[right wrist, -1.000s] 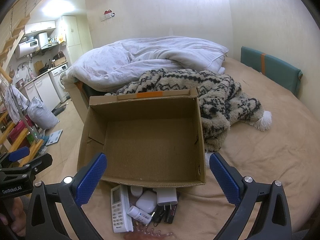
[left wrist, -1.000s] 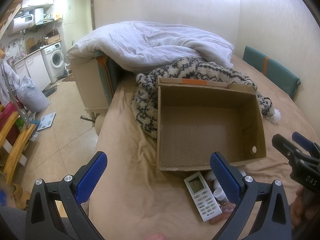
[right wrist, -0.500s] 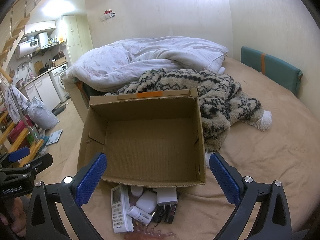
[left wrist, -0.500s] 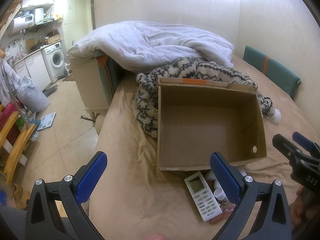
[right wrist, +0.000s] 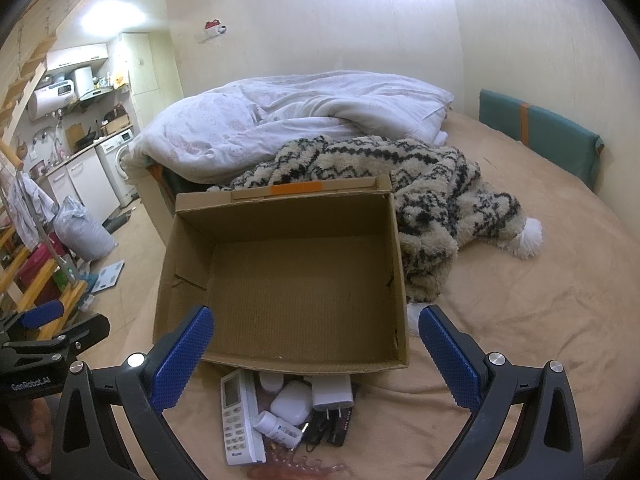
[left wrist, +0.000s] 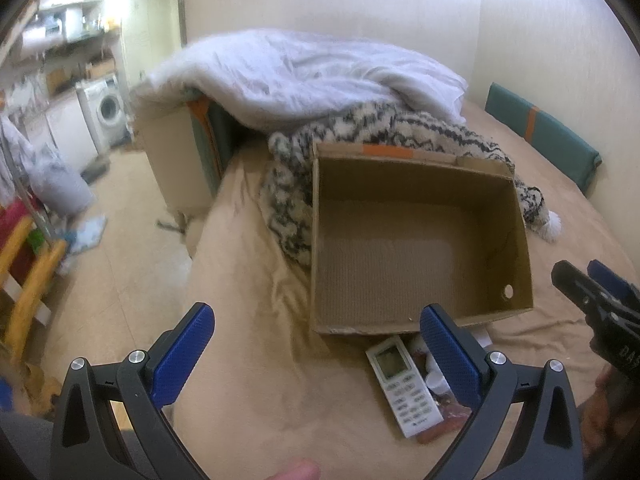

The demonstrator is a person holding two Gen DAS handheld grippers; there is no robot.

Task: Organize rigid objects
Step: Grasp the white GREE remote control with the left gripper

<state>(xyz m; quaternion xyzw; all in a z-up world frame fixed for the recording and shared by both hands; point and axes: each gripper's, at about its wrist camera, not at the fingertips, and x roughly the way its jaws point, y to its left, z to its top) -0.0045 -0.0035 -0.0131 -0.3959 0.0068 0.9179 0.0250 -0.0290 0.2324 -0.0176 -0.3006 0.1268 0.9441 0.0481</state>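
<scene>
An empty open cardboard box [left wrist: 416, 236] [right wrist: 288, 280] lies on the tan bed. In front of it lies a small pile: a white remote control [left wrist: 404, 388] [right wrist: 238, 416], a white earbud case [right wrist: 291, 402], a white charger plug [right wrist: 333, 394], a small white bottle [right wrist: 277, 429], dark small items [right wrist: 328, 426] and a pink hair clip [right wrist: 296, 472]. My left gripper [left wrist: 316, 344] is open and empty, left of the pile. My right gripper [right wrist: 316, 344] is open and empty, above the pile; it also shows in the left wrist view [left wrist: 592, 292].
A patterned fuzzy blanket [right wrist: 420, 184] and a white duvet [right wrist: 296, 116] lie behind the box. A green cushion [right wrist: 540, 132] leans on the right wall. The bed's left edge [left wrist: 200, 248] drops to the floor, with a washing machine [left wrist: 106, 106] beyond.
The left gripper's view has shifted slightly and blurred, showing a small movement. The right gripper and the objects have not moved.
</scene>
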